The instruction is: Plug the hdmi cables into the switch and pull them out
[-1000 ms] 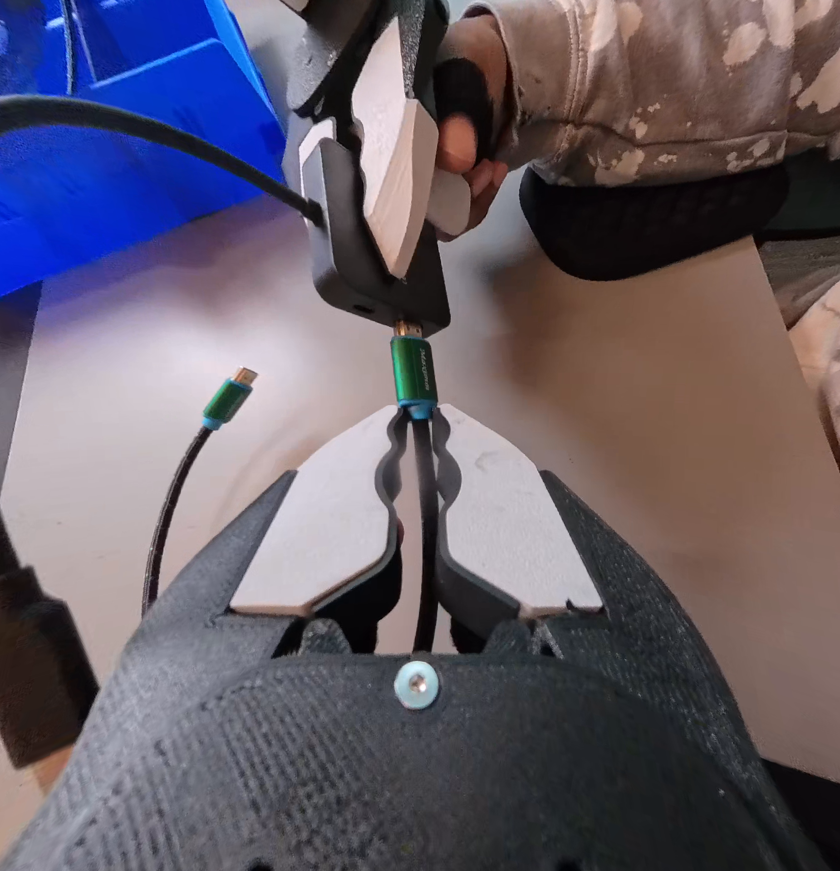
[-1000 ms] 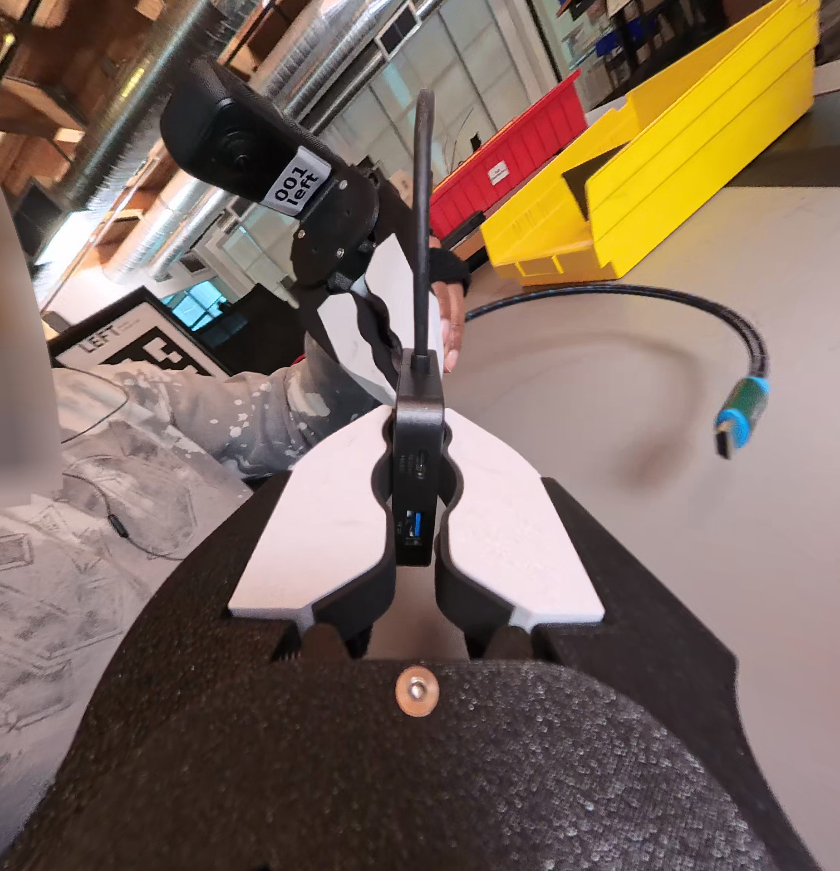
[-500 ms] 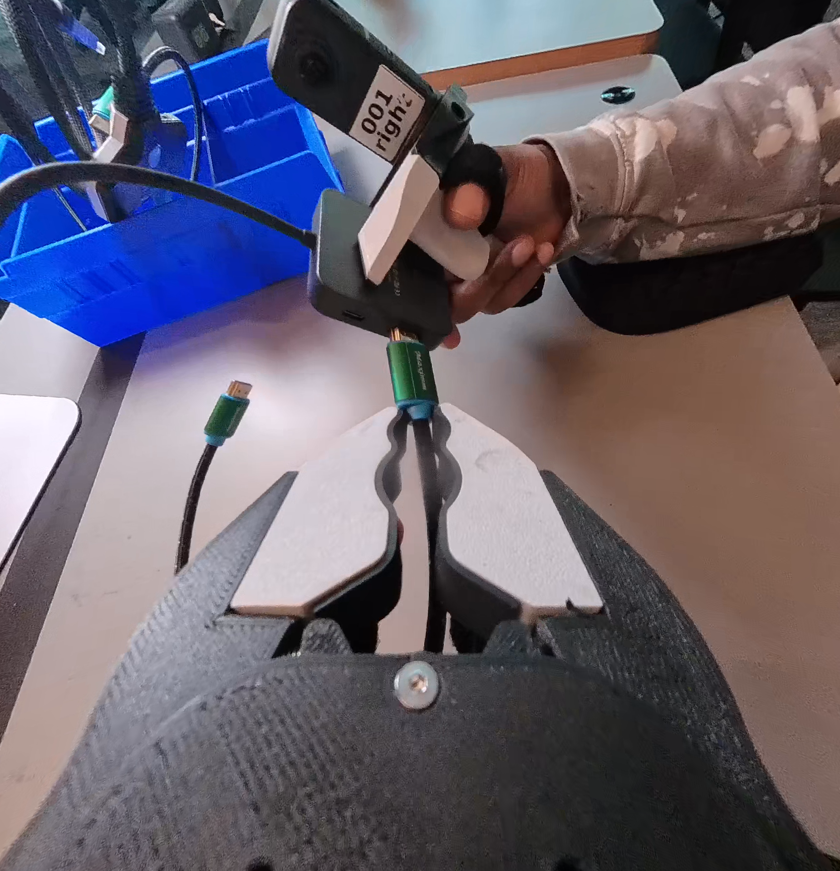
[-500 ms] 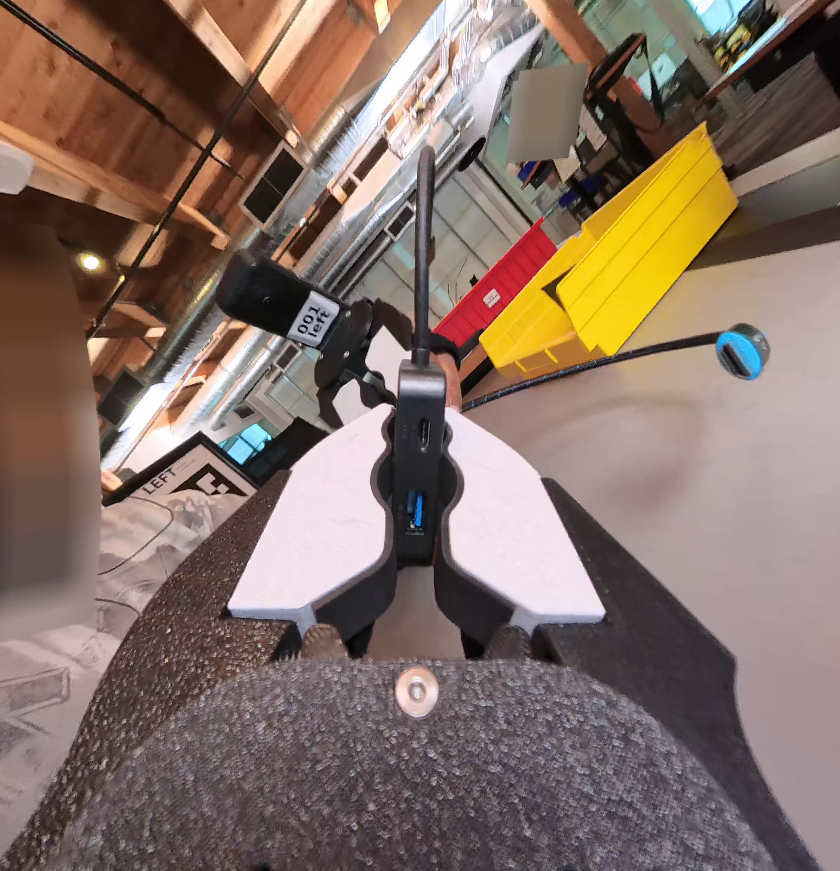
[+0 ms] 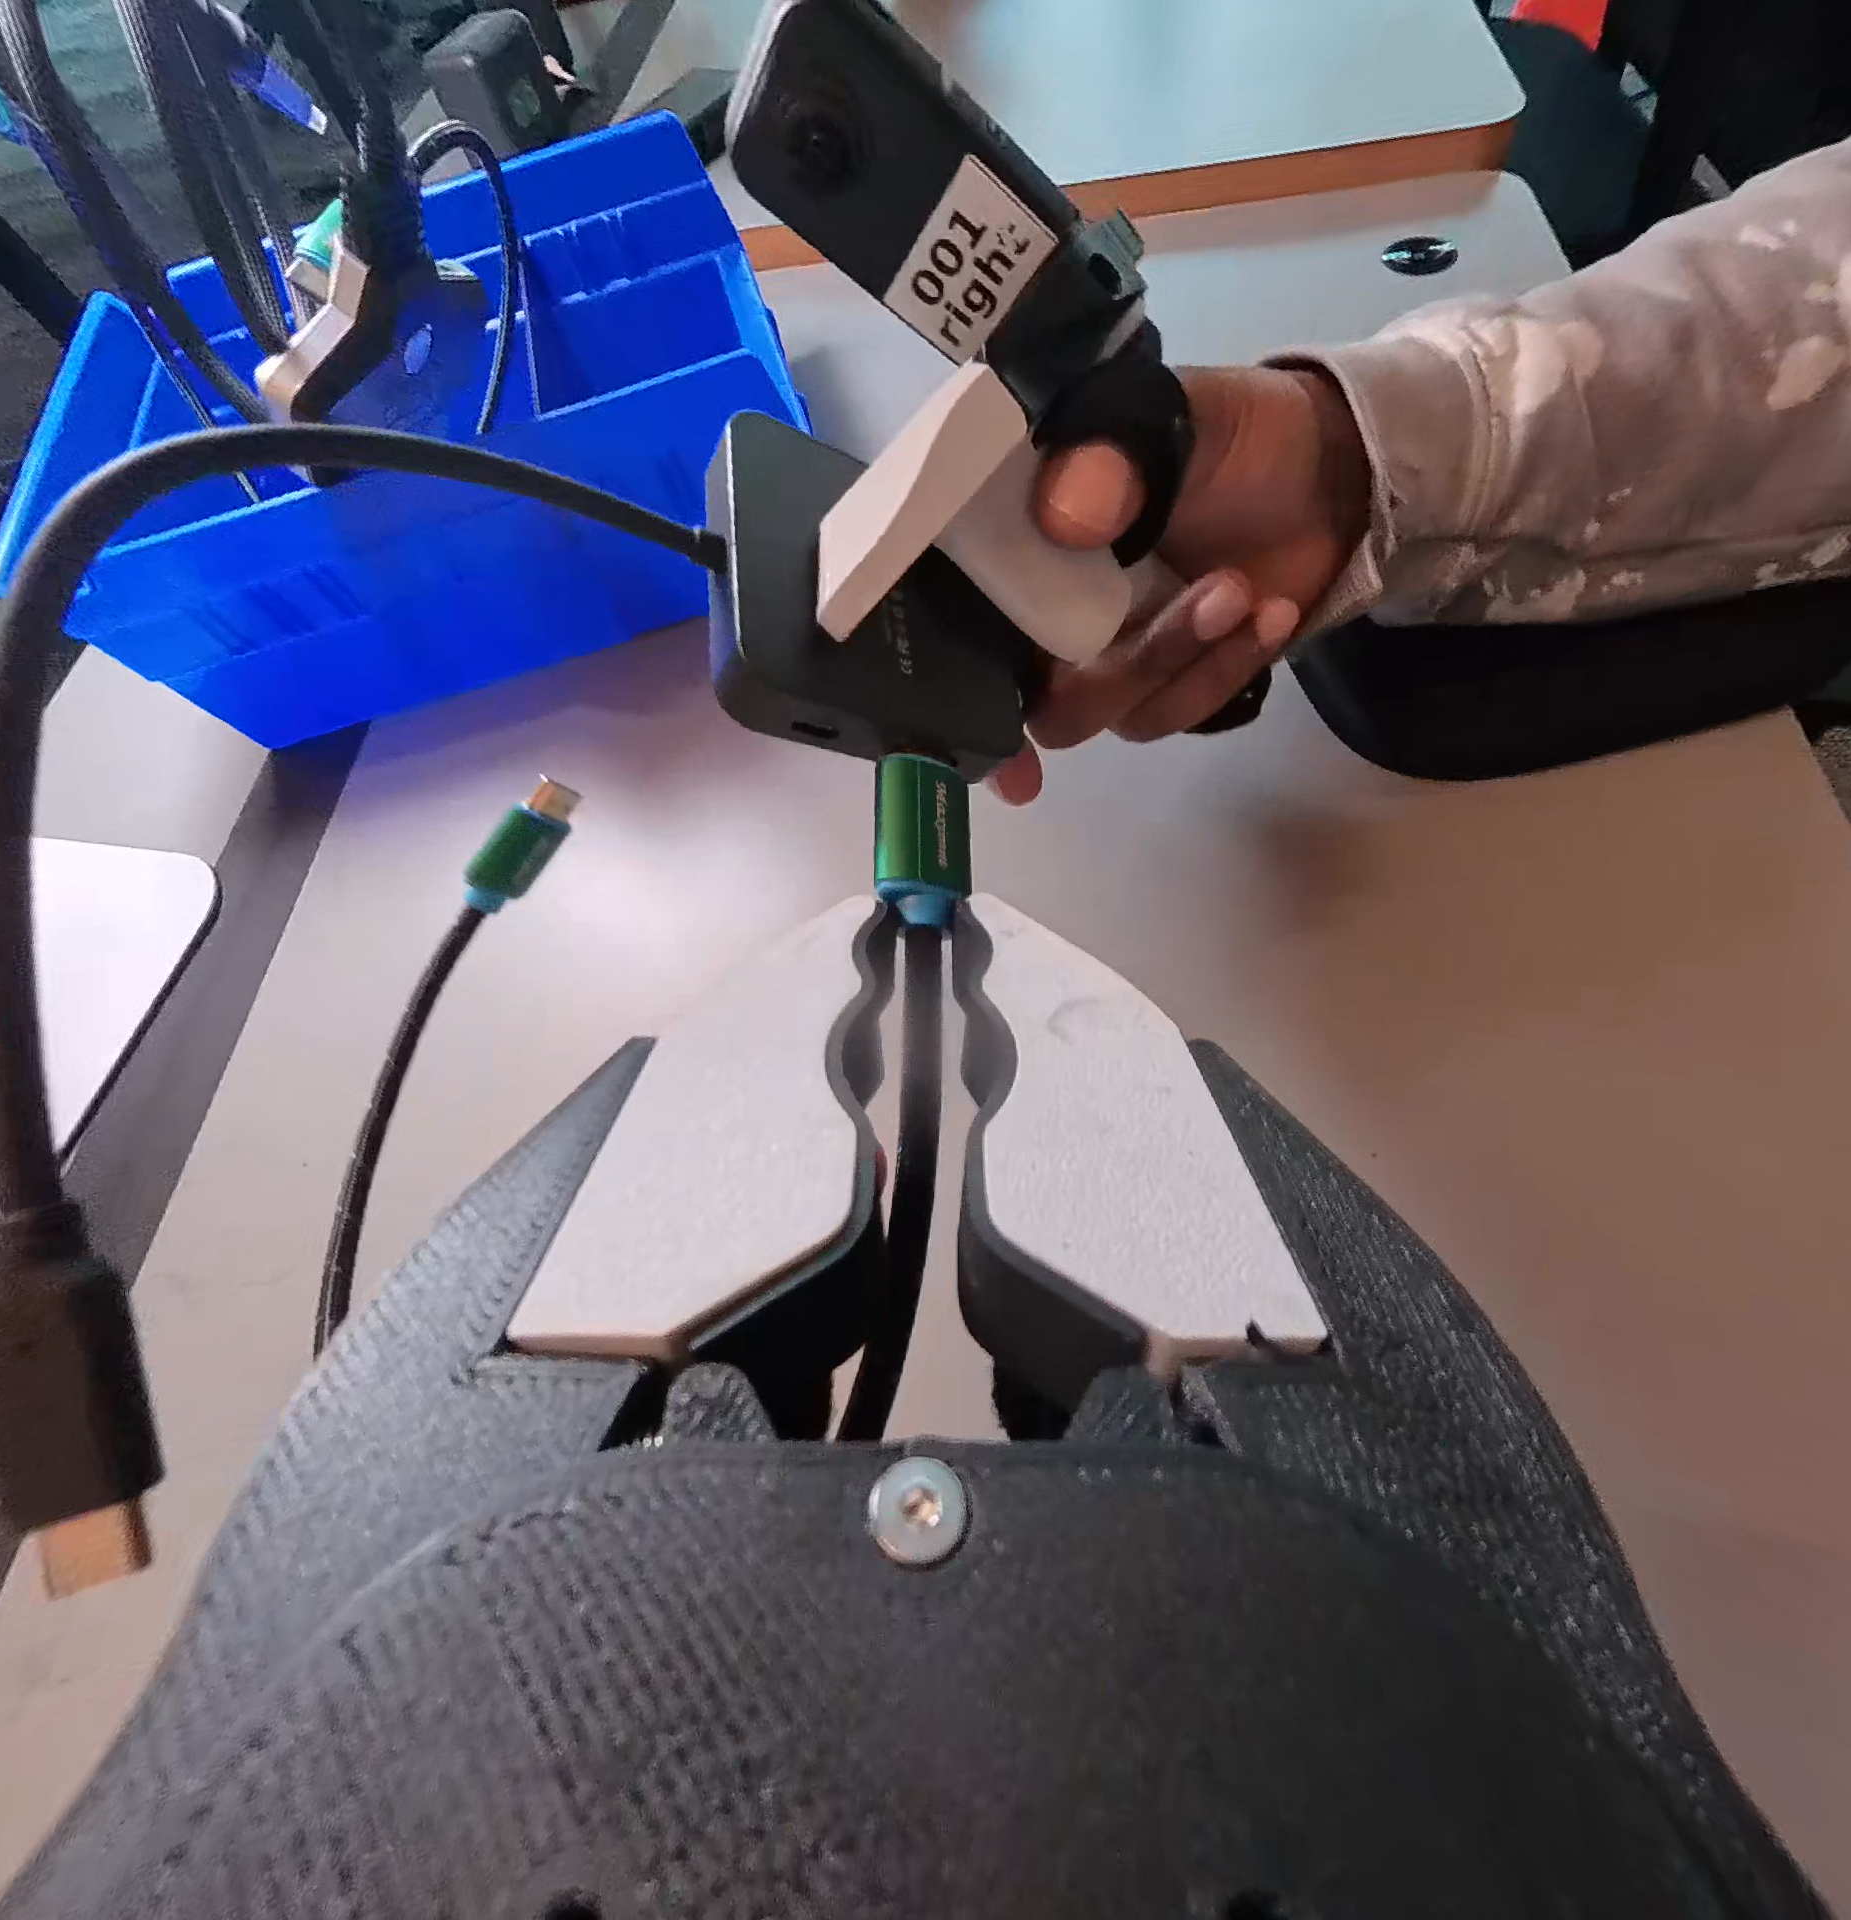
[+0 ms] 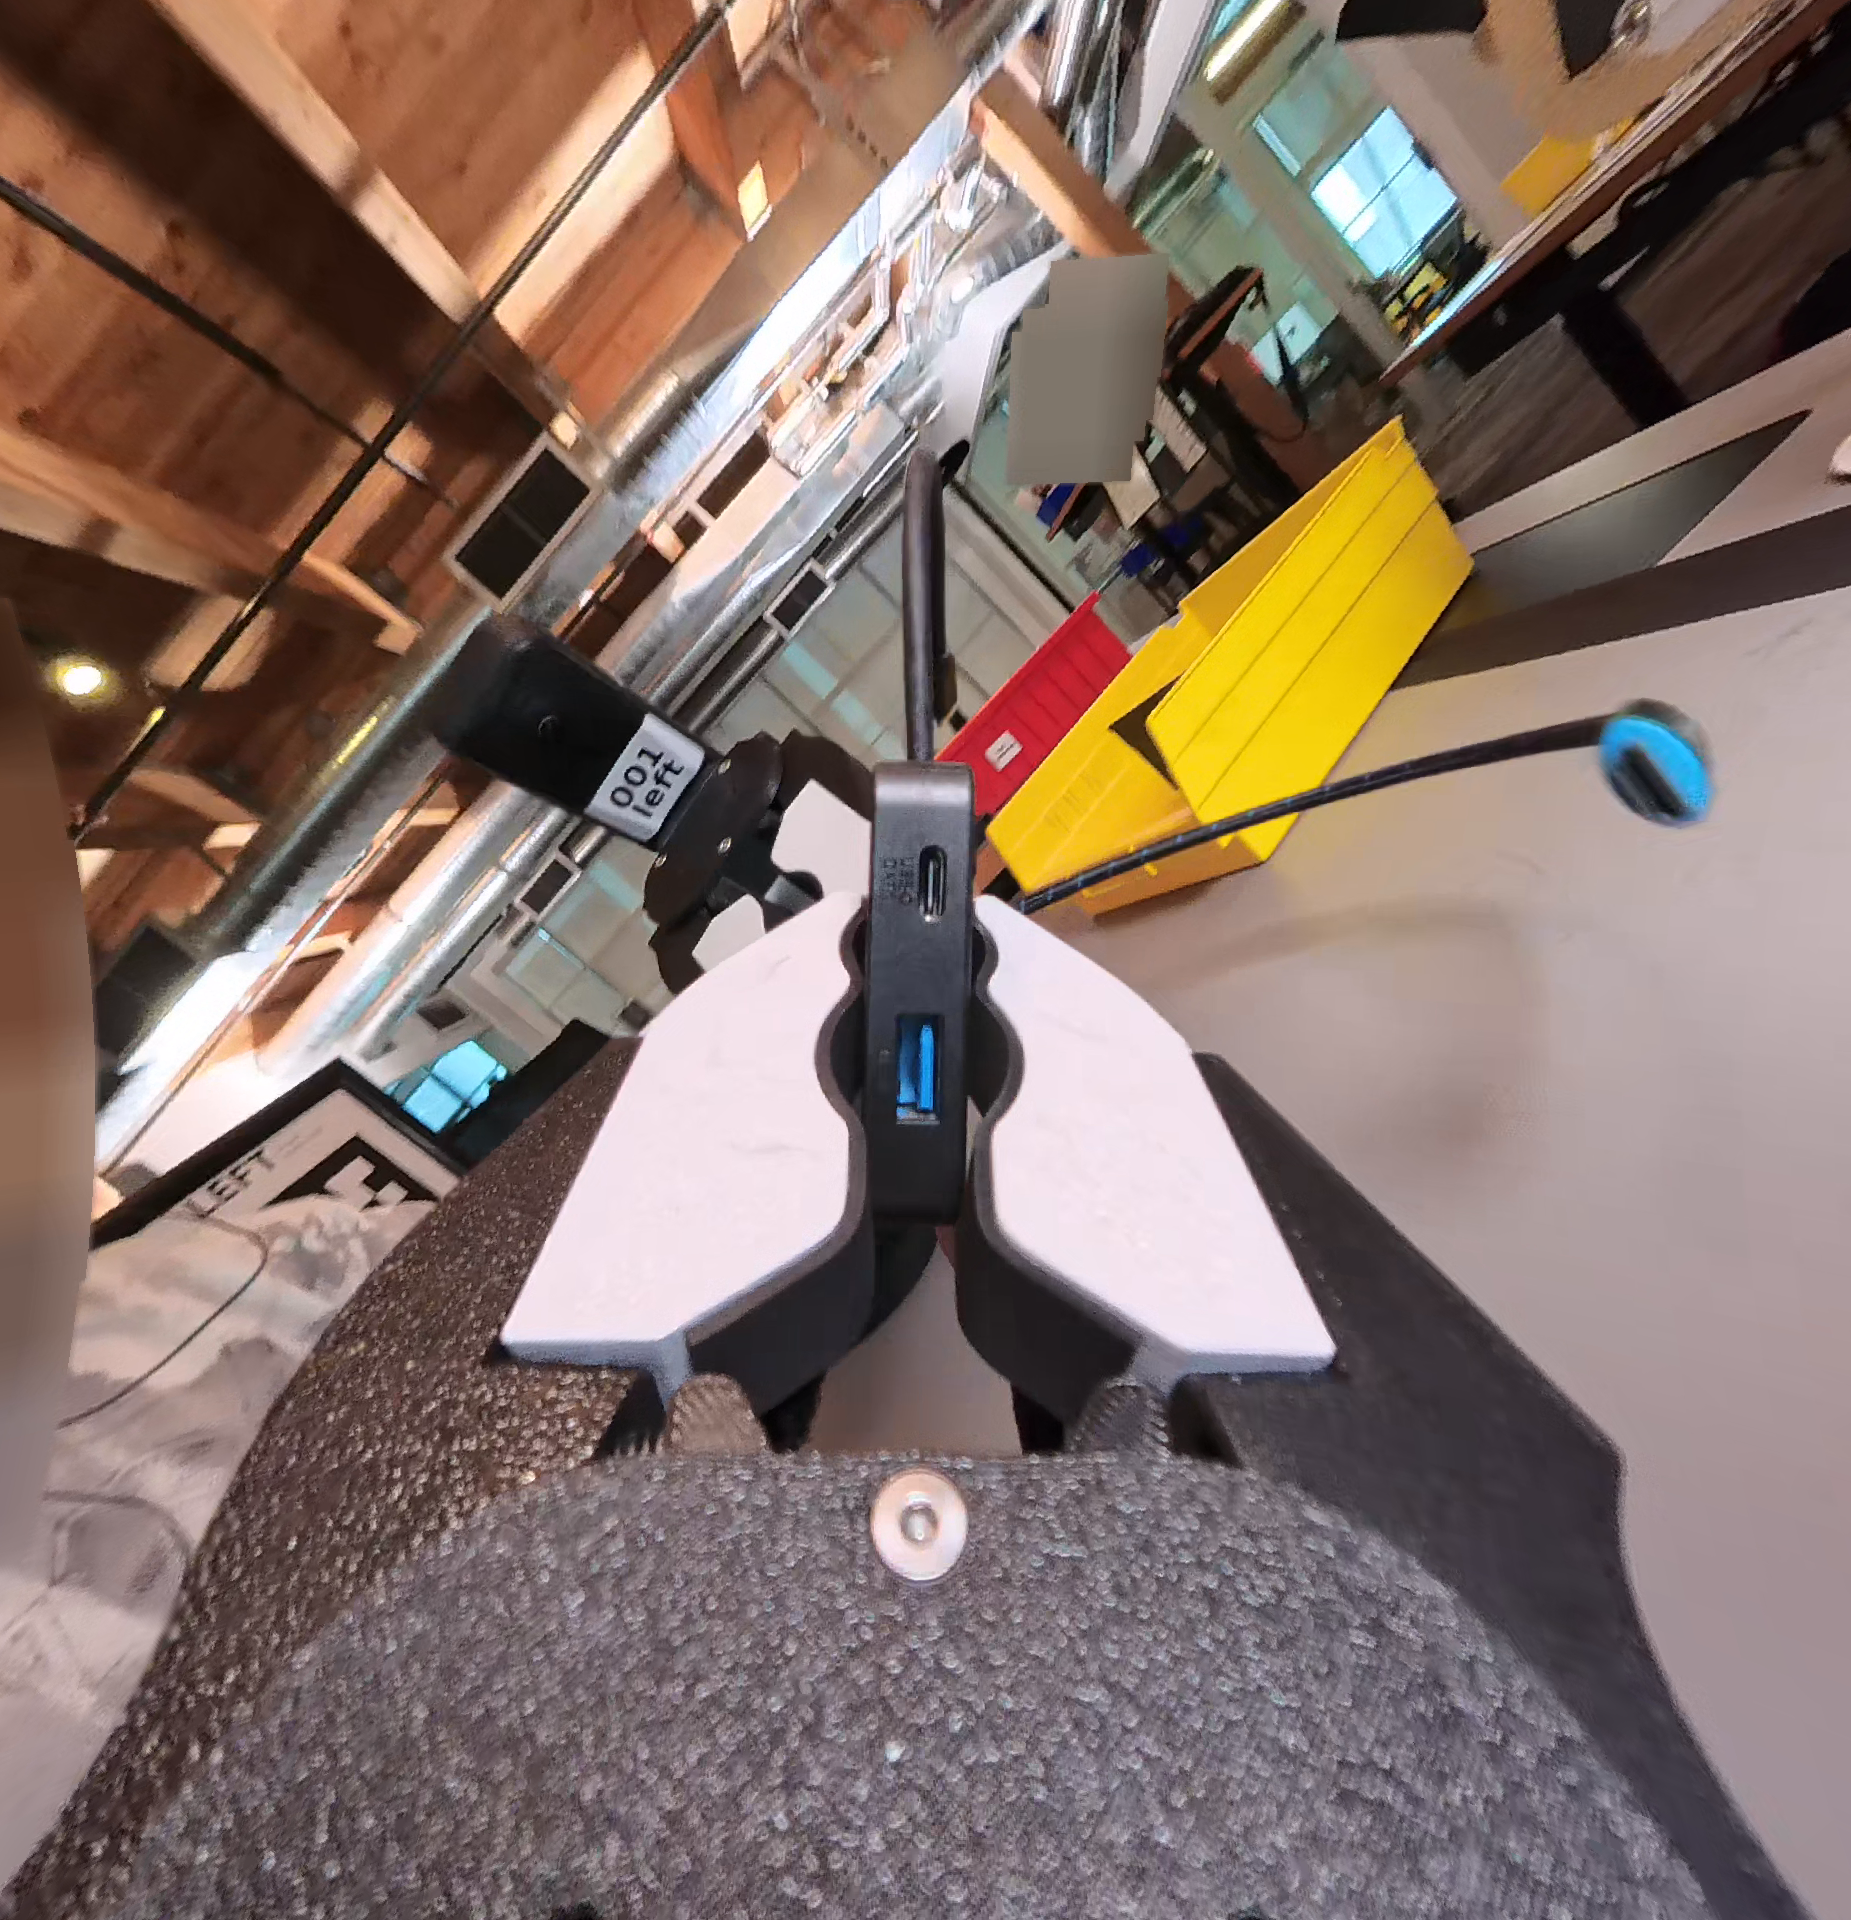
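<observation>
Both hand-held grippers are clamped, the right hand-held gripper (image 6: 916, 914) across the rigid switch (image 5: 859, 613), the left hand-held gripper (image 5: 919, 914) on the floppy cable just behind its green plug (image 5: 921, 826) (seated in the switch, better gripped by that stiff shell).

Bright, even daylight — soft shadows on the table (image 5: 1420, 1039), blue cast beside the blue bin (image 5: 401, 582). Wide-angle bowing at edges. Right wrist view: motion blur across ceiling beams (image 6: 308, 208), windows (image 6: 1368, 197) blown out — foreground sharp
</observation>
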A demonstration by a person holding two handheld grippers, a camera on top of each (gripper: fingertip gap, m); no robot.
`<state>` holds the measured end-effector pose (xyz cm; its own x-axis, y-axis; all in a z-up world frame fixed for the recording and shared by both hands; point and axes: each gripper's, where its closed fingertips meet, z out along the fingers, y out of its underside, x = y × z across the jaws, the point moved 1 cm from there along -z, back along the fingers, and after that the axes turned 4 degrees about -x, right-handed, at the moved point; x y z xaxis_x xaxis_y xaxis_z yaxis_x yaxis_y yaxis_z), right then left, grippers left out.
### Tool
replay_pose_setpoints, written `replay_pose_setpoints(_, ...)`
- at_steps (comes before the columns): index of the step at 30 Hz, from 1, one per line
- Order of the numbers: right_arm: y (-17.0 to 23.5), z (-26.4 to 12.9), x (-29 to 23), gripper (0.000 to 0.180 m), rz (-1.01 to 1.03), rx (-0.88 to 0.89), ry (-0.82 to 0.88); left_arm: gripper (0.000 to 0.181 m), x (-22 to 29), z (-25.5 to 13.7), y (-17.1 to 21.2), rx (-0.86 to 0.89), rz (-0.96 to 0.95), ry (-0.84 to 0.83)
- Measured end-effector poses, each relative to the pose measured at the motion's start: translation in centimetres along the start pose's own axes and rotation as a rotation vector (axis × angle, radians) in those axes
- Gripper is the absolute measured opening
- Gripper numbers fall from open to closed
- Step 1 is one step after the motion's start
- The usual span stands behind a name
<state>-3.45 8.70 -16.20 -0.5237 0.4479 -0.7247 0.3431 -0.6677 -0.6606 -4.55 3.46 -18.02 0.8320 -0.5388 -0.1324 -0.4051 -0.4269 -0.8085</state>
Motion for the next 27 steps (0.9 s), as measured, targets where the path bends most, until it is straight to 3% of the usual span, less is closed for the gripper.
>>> replay_pose_setpoints(5, -1.4, -0.8, 0.9, 0.015, 0.02, 0.182, 0.052, 0.01, -0.5, 1.6, -0.5, 0.056, -0.111, -0.059)
replay_pose_setpoints(10, -2.3, -1.3, 0.4, 0.015, -0.021, 0.233, 0.051, 0.011, -0.7, 2.4, -1.4, 0.127, -0.145, -0.103)
replay_pose_setpoints(15, -1.3, -0.8, -0.9, 0.015, -0.098, -0.01, -0.049, 0.011, -0.4, 1.0, -1.5, 0.117, -0.03, -0.066)
replay_pose_setpoints(18, -0.7, -1.3, -2.3, 0.027, -0.174, -0.135, -0.094, 0.011, 0.1, -0.4, -1.1, 0.081, 0.034, -0.029)
replay_pose_setpoints(20, 0.5, -1.2, -2.5, 0.022, -0.237, -0.235, -0.083, 0.011, 0.6, -1.0, -0.8, 0.062, 0.058, 0.011)
replay_pose_setpoints(27, 1.3, -0.6, -1.7, 0.014, -0.249, -0.244, -0.03, 0.011, 0.3, -1.1, 0.0, 0.042, 0.082, -0.002)
